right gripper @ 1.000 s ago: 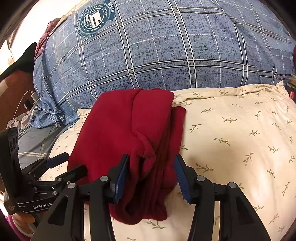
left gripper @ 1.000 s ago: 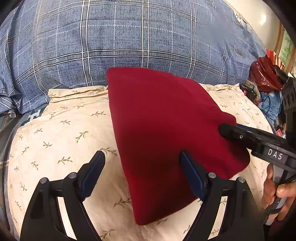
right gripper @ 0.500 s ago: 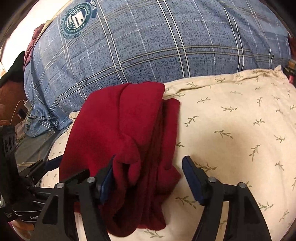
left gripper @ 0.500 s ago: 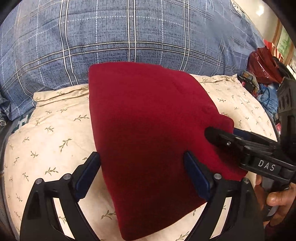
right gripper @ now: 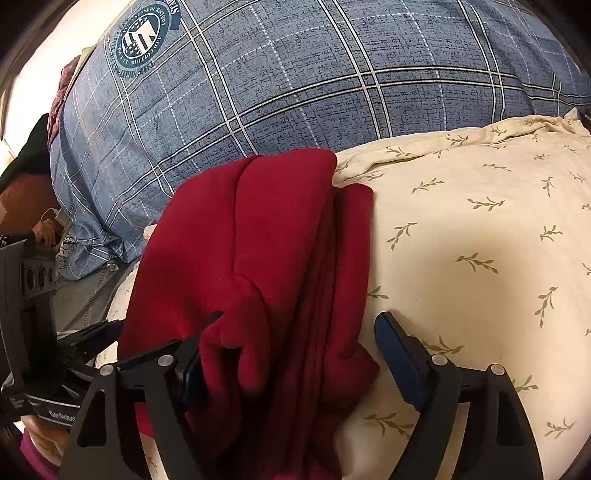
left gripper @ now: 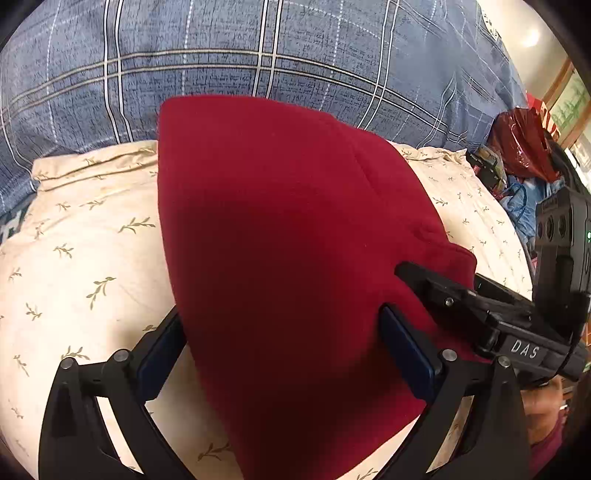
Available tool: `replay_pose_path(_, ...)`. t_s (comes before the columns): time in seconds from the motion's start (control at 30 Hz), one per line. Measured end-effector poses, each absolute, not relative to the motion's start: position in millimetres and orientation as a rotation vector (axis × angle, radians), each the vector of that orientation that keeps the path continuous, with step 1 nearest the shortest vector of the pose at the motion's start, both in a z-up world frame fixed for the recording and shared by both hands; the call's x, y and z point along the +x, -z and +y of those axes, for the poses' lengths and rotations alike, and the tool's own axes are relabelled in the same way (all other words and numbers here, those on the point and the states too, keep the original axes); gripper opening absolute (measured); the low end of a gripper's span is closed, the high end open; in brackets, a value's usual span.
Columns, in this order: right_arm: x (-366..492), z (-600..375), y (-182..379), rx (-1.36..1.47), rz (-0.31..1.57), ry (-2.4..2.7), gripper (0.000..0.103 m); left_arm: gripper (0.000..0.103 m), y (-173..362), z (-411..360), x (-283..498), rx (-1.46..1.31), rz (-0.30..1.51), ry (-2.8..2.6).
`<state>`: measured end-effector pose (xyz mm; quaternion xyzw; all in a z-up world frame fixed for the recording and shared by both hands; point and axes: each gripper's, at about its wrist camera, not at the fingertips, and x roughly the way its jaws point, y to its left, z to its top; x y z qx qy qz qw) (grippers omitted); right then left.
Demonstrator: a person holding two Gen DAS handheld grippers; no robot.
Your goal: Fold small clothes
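A folded dark red garment lies on a cream leaf-print pillow. My left gripper is open, its two fingers straddling the garment's near end. In the right wrist view the garment shows its stacked folded edges. My right gripper is open around the garment's near corner, with the left finger partly hidden under the cloth. The right gripper also shows in the left wrist view, reaching onto the garment's right edge.
A blue plaid duvet rises behind the pillow, and it shows a round crest in the right wrist view. A red bag and clutter sit at the far right. The left gripper's body is at the right wrist view's left edge.
Both grippers have moved forward onto the garment. The left fingers now straddle its near end, and the right gripper has opened wider around its corner.
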<state>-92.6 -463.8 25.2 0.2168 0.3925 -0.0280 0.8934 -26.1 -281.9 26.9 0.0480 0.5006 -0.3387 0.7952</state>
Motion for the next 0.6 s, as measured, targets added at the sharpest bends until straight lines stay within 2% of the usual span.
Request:
replay_pose_path(0.43, -87.9, -460.8, -23.3, 0.443, 0.794, 0.043, 0.087, 0.103, -21.8, -280.5, -19.7, 0.078, 1.095, 0.756)
replay_pose_path(0.6, -83.0, -463.1, -22.6, 0.449, 0.785, 0.024, 0.084, 0.103, -20.9, -279.2, -17.8, 0.063, 1.095, 0.769)
